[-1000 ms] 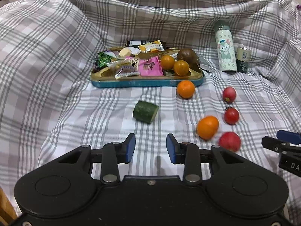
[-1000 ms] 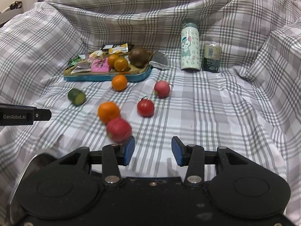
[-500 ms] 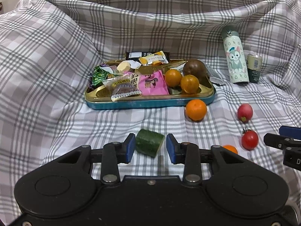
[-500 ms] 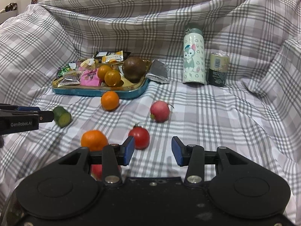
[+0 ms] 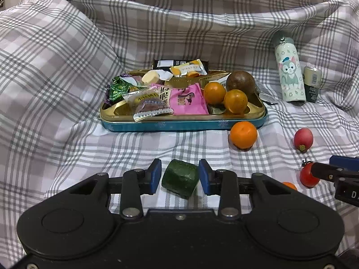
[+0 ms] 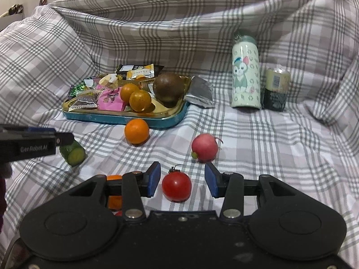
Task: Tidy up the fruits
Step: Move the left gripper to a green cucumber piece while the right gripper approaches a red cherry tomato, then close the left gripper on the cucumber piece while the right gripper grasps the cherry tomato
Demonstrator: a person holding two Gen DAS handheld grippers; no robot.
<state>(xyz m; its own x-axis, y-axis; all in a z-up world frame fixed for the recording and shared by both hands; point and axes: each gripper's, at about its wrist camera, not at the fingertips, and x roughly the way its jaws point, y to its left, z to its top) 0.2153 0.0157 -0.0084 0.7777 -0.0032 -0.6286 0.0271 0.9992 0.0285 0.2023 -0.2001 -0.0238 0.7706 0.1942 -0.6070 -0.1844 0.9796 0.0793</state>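
Observation:
A dark green cucumber piece (image 5: 180, 177) lies on the plaid cloth between the blue pads of my left gripper (image 5: 180, 172). The jaws are open, with slim gaps on both sides. In the right wrist view a red tomato (image 6: 176, 187) sits between the pads of my open right gripper (image 6: 182, 177), untouched. An orange (image 6: 136, 131) and a pink-red round fruit (image 6: 204, 148) lie further out. Another orange (image 6: 113, 192) is half hidden under the right gripper's left finger. The gold and teal tray (image 5: 179, 125) holds two oranges (image 5: 224, 96), a brown fruit (image 5: 240, 83) and snack packets.
A cartoon-printed bottle (image 5: 290, 76) and a small can (image 5: 312, 84) stand at the back right. A silver wrapper (image 6: 200, 94) lies beside the tray. The cloth rises in folds behind and on both sides. The right gripper's finger (image 5: 332, 172) reaches in beside the tomato (image 5: 308, 178).
Both grippers moved forward and lower over the cloth. The cucumber piece now lies between the left pads and the tomato between the right pads. Neither gripper's jaw width visibly changed.

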